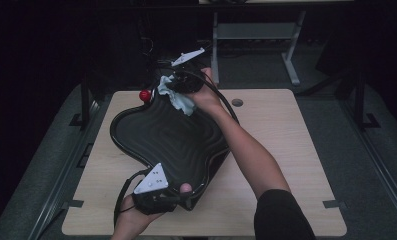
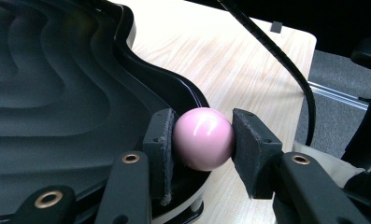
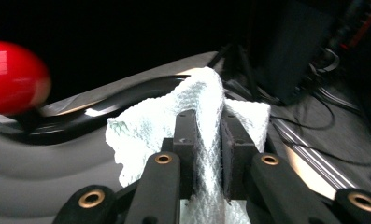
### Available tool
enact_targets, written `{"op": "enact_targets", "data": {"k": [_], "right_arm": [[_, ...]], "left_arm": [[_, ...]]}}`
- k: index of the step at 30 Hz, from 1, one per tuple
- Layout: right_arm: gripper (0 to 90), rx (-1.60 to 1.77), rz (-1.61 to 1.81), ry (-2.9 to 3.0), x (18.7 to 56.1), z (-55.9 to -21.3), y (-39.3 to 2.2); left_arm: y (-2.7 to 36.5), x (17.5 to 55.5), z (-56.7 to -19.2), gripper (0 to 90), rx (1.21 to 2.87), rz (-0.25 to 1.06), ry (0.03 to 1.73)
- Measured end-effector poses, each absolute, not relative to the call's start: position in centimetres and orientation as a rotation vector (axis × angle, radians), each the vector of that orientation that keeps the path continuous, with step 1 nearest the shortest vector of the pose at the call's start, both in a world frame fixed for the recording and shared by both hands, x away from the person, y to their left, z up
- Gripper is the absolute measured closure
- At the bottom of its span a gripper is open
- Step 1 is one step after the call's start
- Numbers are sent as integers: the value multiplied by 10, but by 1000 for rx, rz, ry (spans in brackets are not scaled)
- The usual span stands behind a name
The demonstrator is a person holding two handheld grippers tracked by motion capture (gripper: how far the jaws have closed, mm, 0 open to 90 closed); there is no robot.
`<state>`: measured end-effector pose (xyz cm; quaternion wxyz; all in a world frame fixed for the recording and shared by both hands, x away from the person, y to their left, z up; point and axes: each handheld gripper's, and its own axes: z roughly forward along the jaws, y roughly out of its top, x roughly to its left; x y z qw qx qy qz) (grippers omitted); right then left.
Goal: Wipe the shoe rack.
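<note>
Left gripper [image 2: 203,140] clamped on pink ball [image 2: 203,138] at black tray's [image 1: 156,135] 6 o'clock rim, right gripper [image 3: 206,140] pinching white cloth [image 3: 197,100] at 12 o'clock, red ball [image 1: 145,95] seemingly on the rim, wooden surface [image 1: 281,135] beneath.

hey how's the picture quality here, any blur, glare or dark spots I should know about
High view: the room behind the table is nearly black, and the black tray shows little detail. Left gripper view: sharp, with a soft highlight on the pink ball. Right gripper view: the red ball is smeared by blur at the left edge, the white cloth is bright, and the background is dark.
</note>
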<state>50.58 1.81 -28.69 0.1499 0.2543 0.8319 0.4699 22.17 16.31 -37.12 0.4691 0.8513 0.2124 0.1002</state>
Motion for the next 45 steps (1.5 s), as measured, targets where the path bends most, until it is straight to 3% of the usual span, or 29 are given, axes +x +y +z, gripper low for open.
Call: {"op": "enact_targets", "data": {"k": [5, 12, 19, 24, 30, 36, 42, 45], "right_arm": [[787, 642, 1361, 2417, 493, -285, 29], [788, 772, 1351, 2392, 509, -288, 15], [786, 614, 1378, 2448, 487, -287, 32], [786, 731, 1357, 2421, 494, -294, 12], [786, 623, 1391, 2460, 467, -303, 12], [786, 804, 1351, 2409, 482, -315, -21], [786, 698, 1390, 2453, 448, -328, -24], [785, 757, 1374, 2436, 450, -334, -39]], "left_arm": [[163, 222, -371, 603, 2088, 248, 520], [165, 223, -371, 603, 2088, 245, 522], [165, 224, -371, 602, 2088, 249, 524], [168, 224, -371, 602, 2087, 253, 534], [167, 226, -371, 602, 2083, 252, 535], [170, 227, -372, 602, 2077, 262, 550], [170, 228, -372, 601, 2074, 258, 550], [171, 229, -372, 601, 2074, 269, 559]]}}
